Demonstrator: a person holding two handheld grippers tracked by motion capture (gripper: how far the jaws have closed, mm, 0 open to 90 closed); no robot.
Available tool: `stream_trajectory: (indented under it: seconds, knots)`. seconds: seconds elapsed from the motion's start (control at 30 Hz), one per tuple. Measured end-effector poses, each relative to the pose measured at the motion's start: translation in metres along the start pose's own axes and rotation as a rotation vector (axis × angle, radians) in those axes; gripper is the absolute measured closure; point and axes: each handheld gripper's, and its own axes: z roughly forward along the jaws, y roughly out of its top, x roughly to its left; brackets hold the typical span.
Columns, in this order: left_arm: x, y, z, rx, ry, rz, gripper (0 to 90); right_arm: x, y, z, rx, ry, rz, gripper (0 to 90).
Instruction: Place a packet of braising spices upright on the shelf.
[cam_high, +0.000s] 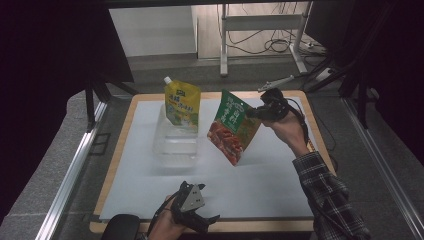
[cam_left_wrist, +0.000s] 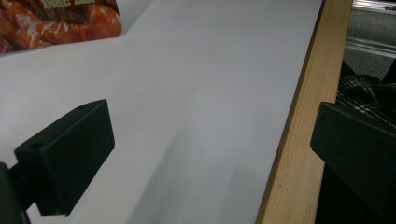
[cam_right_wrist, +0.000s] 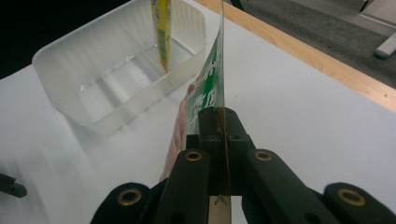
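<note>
My right gripper (cam_high: 252, 113) clamps the upper edge of a green-and-red snack pouch (cam_high: 233, 127), lifted above the white table (cam_high: 280, 170) beside a clear plastic tub (cam_high: 175, 142) holding a yellow spout pouch (cam_high: 183, 103). My left gripper (cam_high: 197, 212) rests wide open, empty, near the front edge.

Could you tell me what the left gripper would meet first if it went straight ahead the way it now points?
Probably nothing soon: the left gripper, jaws open, looks along bare white table beside the wooden edge. The green and red packet hangs off to one side, likely outside its line, though depth is unclear.
</note>
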Motion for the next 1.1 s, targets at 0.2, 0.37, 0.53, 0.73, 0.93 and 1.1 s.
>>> stream_trajectory:
  seconds: [0.2, 0.37, 0.53, 0.73, 0.93, 1.1]
  knots:
    - [0.0, 0.0, 0.0, -0.001, -0.001, 0.0, 0.0, 0.008, 0.011, -0.004, -0.001, -0.008, -0.038, 89.3]
    - [0.0, 0.0, 0.0, 0.001, -0.003, 0.002, 0.0, 0.012, 0.017, -0.007, -0.006, -0.019, -0.067, 89.4]
    - [0.0, 0.0, 0.0, -0.002, -0.002, -0.001, 0.0, 0.013, 0.022, -0.009, -0.004, -0.041, -0.079, 89.3]
    - [0.0, 0.0, 0.0, -0.002, -0.002, -0.001, 0.0, 0.014, 0.026, -0.014, -0.014, -0.038, -0.084, 89.3]
    - [0.001, 0.0, 0.0, -0.002, -0.005, -0.007, 0.0, 0.018, 0.03, -0.017, -0.026, -0.007, -0.094, 89.3]
    - [0.001, 0.0, 0.0, -0.006, -0.006, -0.011, 0.0, 0.024, 0.035, -0.018, -0.033, 0.017, -0.105, 89.3]
